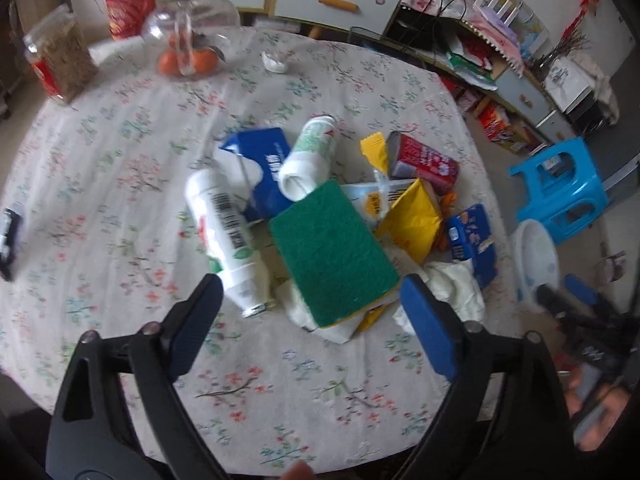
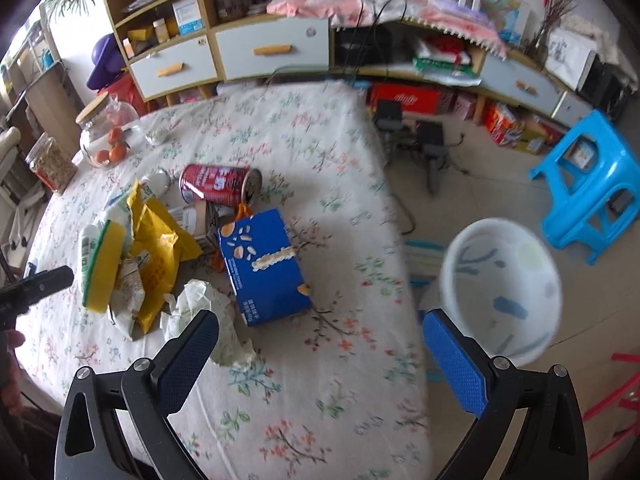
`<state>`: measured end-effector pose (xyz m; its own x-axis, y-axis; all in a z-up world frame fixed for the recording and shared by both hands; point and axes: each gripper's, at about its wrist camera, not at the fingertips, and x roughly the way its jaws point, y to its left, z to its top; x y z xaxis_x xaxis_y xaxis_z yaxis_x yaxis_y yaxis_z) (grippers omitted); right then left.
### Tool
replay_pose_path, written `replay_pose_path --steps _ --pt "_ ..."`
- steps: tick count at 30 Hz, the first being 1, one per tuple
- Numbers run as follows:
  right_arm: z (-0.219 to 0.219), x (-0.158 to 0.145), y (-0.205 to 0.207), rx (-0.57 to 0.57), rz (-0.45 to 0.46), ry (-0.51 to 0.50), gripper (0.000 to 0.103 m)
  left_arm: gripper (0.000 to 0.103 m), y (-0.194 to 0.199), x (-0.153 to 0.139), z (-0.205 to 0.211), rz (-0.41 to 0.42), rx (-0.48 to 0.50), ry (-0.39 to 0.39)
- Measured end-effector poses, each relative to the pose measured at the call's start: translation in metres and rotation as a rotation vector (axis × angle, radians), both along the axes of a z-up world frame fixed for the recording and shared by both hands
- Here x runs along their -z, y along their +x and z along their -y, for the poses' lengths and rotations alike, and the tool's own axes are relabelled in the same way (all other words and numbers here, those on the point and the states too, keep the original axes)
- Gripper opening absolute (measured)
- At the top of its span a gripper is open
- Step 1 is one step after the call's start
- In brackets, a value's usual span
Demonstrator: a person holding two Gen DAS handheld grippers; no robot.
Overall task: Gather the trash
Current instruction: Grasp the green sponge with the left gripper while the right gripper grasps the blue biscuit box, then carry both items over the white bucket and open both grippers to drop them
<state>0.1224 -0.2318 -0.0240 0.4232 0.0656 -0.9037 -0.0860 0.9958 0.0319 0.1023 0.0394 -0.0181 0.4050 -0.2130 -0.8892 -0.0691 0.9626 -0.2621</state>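
both hand-held grippers, left (image 1: 310, 312) and right (image 2: 320, 344), are wide open and empty; trash pile with green sponge (image 1: 332, 252) lies just ahead on counter (image 1: 120, 184), white bin (image 2: 500, 292) beside right one, probably for dropping.

Little can be read. The white bottle (image 1: 228, 236) carries a barcode, its digits too blurred to make out. The blue carton (image 1: 264, 168) bears white characters, the red can (image 2: 214, 186) bluish-white characters, and the blue box (image 2: 266, 266) small print at its near end, all illegible. A red crate (image 2: 404, 98) under the sideboard shows a white emblem, unreadable.
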Motion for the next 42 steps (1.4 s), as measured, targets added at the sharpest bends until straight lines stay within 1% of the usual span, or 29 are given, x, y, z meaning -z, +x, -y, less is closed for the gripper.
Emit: replay_pose_path --steps 2,6,8,10,13,17,21,23,24,26,27,28,29,30,34,39,42 --pt "-0.008 0.01 0.007 -0.037 -0.03 -0.003 0.103 0.088 0.007 0.002 0.002 0.0 0.007 -0.021" --pt "-0.013 0.014 0.022 -0.047 -0.024 -0.026 0.103 0.088 0.021 0.014 0.003 -0.036 -0.001 -0.015" --pt "-0.011 0.017 0.031 -0.033 -0.034 0.004 0.103 0.085 0.025 0.022 0.004 -0.065 -0.003 -0.031" --pt "-0.01 0.022 0.039 -0.02 -0.053 0.022 0.103 0.079 0.028 0.025 0.005 -0.08 0.006 -0.046" --pt "-0.012 0.031 0.05 -0.016 -0.084 0.024 0.103 0.077 0.03 0.029 0.008 -0.089 0.022 -0.047" --pt "-0.02 0.041 0.061 -0.025 -0.111 0.025 0.103 0.074 0.029 0.034 0.005 -0.105 0.01 -0.074" --pt "-0.027 0.05 0.067 -0.015 -0.142 0.031 0.102 0.07 0.026 0.03 0.001 -0.08 0.001 -0.074" --pt "-0.026 0.055 0.07 -0.004 -0.167 0.04 0.1 0.069 0.025 0.028 -0.001 -0.068 0.001 -0.067" --pt "-0.026 0.057 0.071 -0.004 -0.174 0.051 0.098 0.068 0.023 0.027 -0.003 -0.064 0.001 -0.067" --pt "-0.026 0.059 0.072 0.0 -0.177 0.062 0.097 0.068 0.021 0.026 -0.005 -0.056 -0.003 -0.063" --pt "-0.026 0.059 0.072 -0.001 -0.175 0.068 0.093 0.068 0.02 0.024 -0.005 -0.049 -0.005 -0.056" --pt "-0.026 0.06 0.072 -0.003 -0.176 0.074 0.082 0.068 0.017 0.023 -0.006 -0.039 -0.006 -0.047" --pt "-0.026 0.06 0.072 -0.005 -0.181 0.081 0.077 0.068 0.015 0.021 -0.007 -0.029 -0.006 -0.039" --pt "-0.025 0.06 0.072 -0.004 -0.184 0.088 0.068 0.068 0.012 0.019 -0.008 -0.019 -0.006 -0.032" --pt "-0.021 0.054 0.067 0.006 -0.16 0.094 0.067 0.068 0.009 0.011 -0.005 0.023 -0.009 -0.003" --pt "-0.014 0.033 0.055 0.008 -0.101 0.11 0.067 0.068 0.007 0.0 0.006 0.075 0.011 0.027" --pt "-0.002 0.025 0.049 0.02 -0.075 0.114 0.067 0.068 0.009 -0.006 0.018 0.106 0.03 0.04"
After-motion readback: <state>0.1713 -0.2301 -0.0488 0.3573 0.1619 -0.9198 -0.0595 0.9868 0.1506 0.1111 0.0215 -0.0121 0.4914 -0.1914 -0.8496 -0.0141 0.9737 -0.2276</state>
